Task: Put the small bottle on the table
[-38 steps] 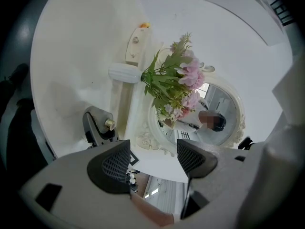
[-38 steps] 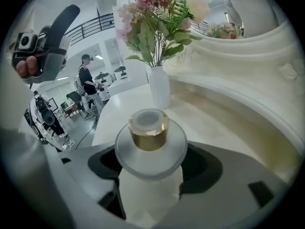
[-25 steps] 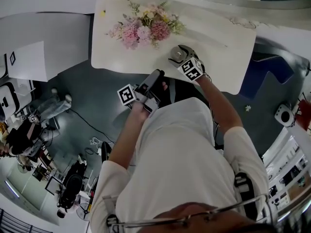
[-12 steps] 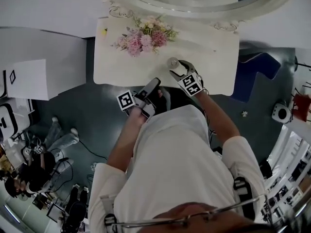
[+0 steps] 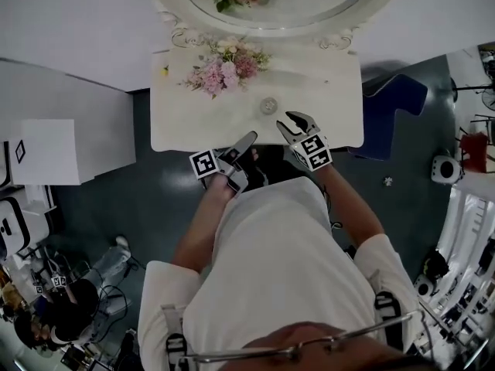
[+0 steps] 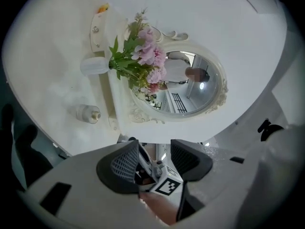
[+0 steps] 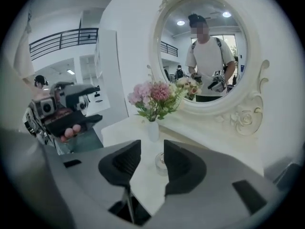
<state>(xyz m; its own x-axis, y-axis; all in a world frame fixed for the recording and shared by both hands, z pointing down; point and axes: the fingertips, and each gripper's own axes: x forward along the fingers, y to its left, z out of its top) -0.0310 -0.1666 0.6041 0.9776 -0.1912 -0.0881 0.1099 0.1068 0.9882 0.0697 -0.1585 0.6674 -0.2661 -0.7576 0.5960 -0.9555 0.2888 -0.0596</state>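
Now the bottle stands upright on the table, near the vase of pink flowers and on the vase's side towards the person. It is free of both claws. It looks like clear glass with a pale cap, though it is too small in these views to be sure.

The right claw points at the vase, with the bottle just past its tips and partly behind one jaw. Its jaws are closing with a narrow gap between them, and nothing is gripped.

The left claw is further from the vase than the bottle is, out over the table's front edge. Its jaws are also closing but stand wider apart and hold nothing. Only the right claw's marker cube shows in the gap beyond them.

The mirror rises behind the vase.
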